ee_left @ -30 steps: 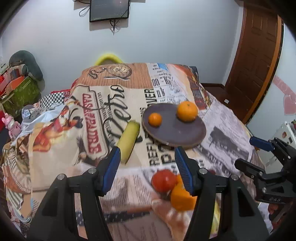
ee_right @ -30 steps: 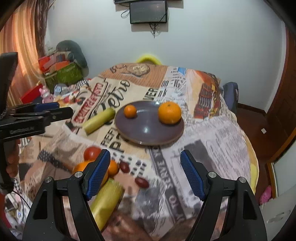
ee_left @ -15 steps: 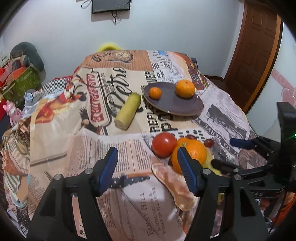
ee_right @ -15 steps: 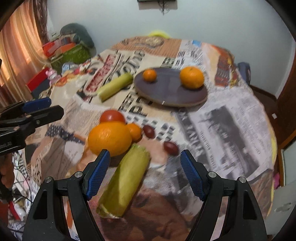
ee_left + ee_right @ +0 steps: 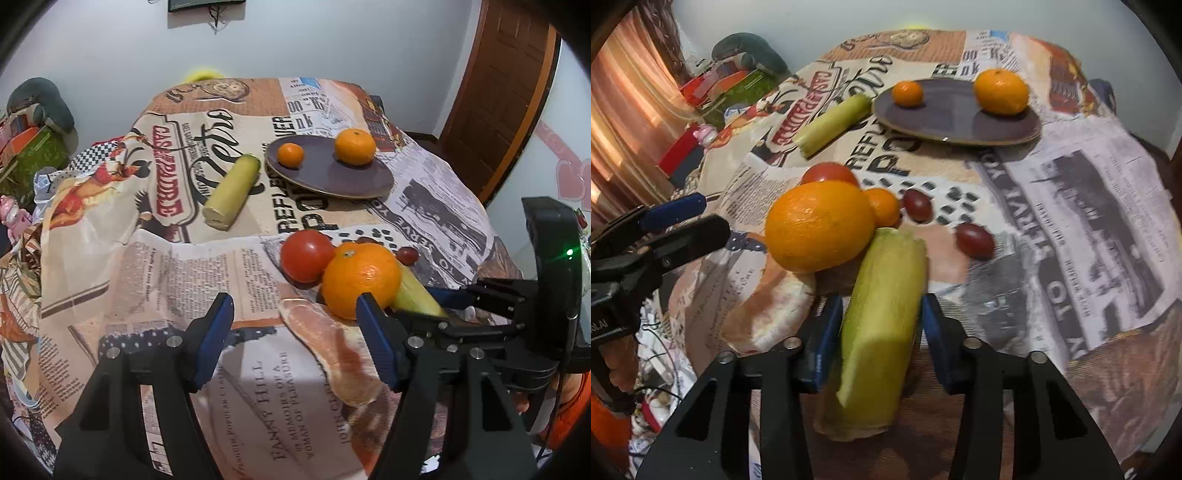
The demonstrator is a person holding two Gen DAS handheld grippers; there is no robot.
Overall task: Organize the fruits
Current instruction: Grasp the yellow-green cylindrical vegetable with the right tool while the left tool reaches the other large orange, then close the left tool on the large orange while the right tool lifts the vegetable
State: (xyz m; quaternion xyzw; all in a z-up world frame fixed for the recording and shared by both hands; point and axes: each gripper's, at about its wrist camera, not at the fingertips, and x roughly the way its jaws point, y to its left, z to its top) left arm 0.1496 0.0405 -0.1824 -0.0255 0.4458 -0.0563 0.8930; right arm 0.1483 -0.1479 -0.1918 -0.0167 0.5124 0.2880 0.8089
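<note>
Right gripper [image 5: 881, 328]: we've closed in since half a second ago; its blue pads now flank the pale green stalk piece [image 5: 882, 317], not visibly clamped.
Left gripper [image 5: 295, 332]: spread wide, holding nothing.
Large orange [image 5: 820, 226]: at 11 o'clock, touching the stalk.

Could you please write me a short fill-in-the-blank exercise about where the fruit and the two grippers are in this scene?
1. The purple plate holds ____ oranges.
2. The right gripper straddles the near ____ stalk.
3. The left gripper is open and holds ____.
4. The red tomato touches the large ____ beside it.

Missing words: two; green; nothing; orange
</note>
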